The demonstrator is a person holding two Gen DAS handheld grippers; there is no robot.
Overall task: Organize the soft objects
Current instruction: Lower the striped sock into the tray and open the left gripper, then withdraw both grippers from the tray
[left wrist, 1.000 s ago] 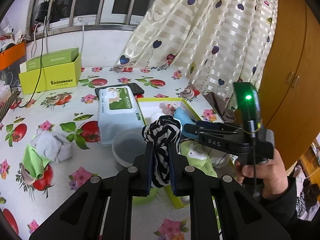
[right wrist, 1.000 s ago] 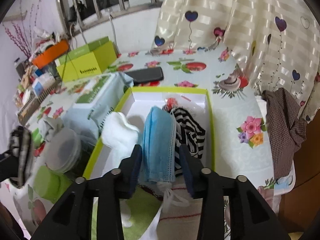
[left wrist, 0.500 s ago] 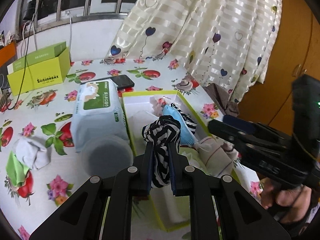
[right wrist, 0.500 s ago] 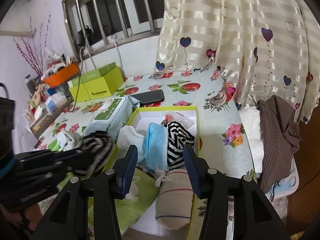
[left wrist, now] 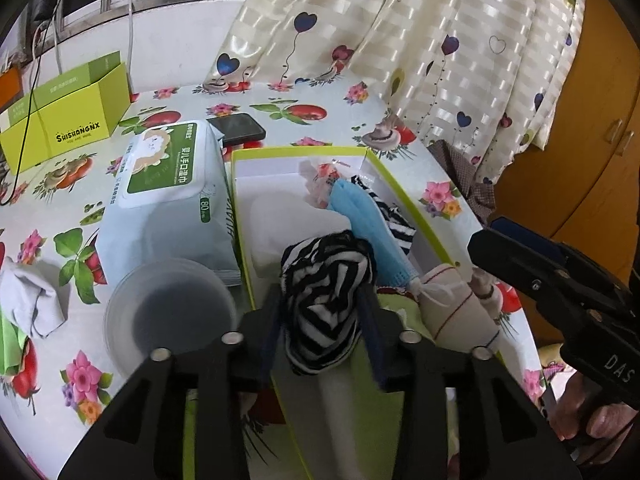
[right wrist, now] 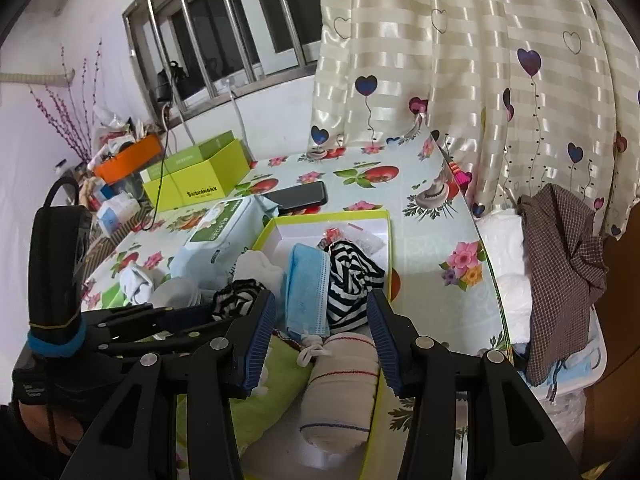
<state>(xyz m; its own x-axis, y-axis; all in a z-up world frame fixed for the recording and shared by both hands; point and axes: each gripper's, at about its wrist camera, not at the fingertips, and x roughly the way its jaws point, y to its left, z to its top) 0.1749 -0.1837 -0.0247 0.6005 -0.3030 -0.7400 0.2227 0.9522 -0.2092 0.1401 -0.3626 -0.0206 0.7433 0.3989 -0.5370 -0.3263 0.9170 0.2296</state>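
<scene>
Striped black-and-white sock bundle (left wrist: pixel 326 304) sits between the blue pads of the left gripper (left wrist: pixel 324 320), above the lime-rimmed white cardboard box (left wrist: pixel 404 196). Left jaws have just been opening and now stand spread; bundle fills the gap between them, and pad contact on its sides cannot be ruled out, but no squeeze shows. From the right wrist view the same bundle (right wrist: pixel 236 298) shows at the left gripper's tips, over the box's near-left part.

Right gripper (right wrist: pixel 322 328) hovers over the box's near end, jaws spread wide, nothing pinched. Between its pads in that view: light blue pleated face mask (right wrist: pixel 306 292), a 2nd black-and-white striped sock (right wrist: pixel 350 280) just right of the mask, and a beige rolled sock with thin red and blue lines (right wrist: pixel 344 380) lower down. All 3 lie in the box. White fluffy sock (right wrist: pixel 256 266) lies at the box's left side; green plush cloth (right wrist: pixel 272 384) lies at the near-left corner.

Left of the box on the flowered tablecloth (left wrist: pixel 180 96): pale blue wet-wipes pack with green label (left wrist: pixel 160 184) touching the box wall, stack of clear plastic bowls (left wrist: pixel 168 312) just beside it, black phone (left wrist: pixel 238 128) behind the pack, lime open carton (left wrist: pixel 60 120) farther back. Grey-white crumpled sock (left wrist: pixel 28 300) lies near the left edge, well apart from the box. Person's hand (left wrist: pixel 592 420) holds the right gripper's handle.
</scene>
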